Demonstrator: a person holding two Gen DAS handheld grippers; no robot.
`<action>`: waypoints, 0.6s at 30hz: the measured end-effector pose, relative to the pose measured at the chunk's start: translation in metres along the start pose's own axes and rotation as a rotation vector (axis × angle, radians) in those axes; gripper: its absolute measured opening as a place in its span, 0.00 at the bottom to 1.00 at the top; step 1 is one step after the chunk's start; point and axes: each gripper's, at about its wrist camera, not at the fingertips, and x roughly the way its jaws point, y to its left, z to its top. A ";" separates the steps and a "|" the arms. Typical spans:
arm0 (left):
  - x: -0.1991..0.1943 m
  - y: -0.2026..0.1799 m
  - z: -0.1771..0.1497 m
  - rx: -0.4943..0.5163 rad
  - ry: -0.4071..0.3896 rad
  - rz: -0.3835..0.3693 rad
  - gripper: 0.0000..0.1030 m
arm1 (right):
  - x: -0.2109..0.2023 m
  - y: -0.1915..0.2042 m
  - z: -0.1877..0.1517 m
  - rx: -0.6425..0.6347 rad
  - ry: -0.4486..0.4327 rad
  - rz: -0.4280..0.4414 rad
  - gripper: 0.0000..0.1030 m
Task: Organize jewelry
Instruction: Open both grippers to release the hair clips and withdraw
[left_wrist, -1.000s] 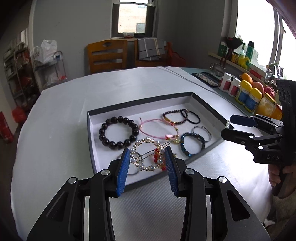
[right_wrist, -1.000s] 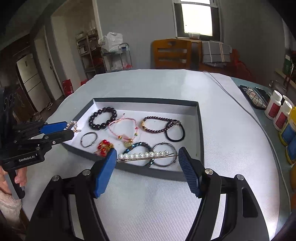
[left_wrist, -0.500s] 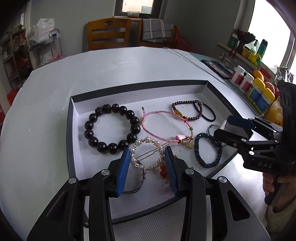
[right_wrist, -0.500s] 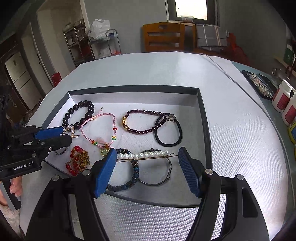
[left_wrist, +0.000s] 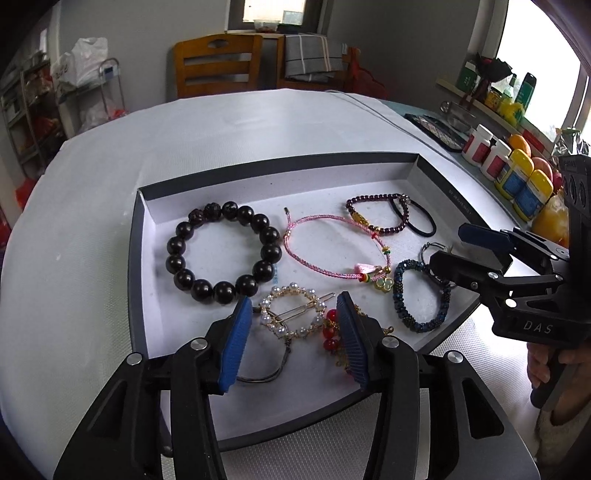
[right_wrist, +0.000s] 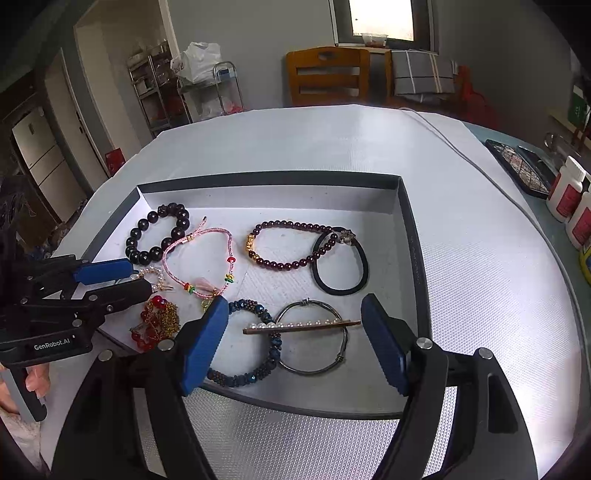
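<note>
Both clips lowered into tray (left_wrist: 142, 266); left gripper (left_wrist: 293, 339), right gripper (right_wrist: 295, 339) opening, releasing pearl ring clip (left_wrist: 293, 317), pearl bar clip (right_wrist: 301, 326) lower centre. Placement nearly done.

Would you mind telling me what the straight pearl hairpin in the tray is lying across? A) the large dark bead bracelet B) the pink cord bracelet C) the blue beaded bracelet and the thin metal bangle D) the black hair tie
C: the pearl hairpin lies across the blue beaded bracelet and the thin metal bangle.
</note>
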 end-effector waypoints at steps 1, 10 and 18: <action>-0.003 0.000 0.000 0.002 -0.006 0.003 0.50 | -0.003 -0.001 0.000 0.006 -0.007 0.002 0.73; -0.054 -0.002 -0.009 0.005 -0.097 0.027 0.72 | -0.050 -0.010 -0.010 0.033 -0.075 0.002 0.92; -0.079 -0.006 -0.045 -0.027 -0.134 0.044 0.86 | -0.072 -0.006 -0.040 -0.014 -0.063 -0.027 0.94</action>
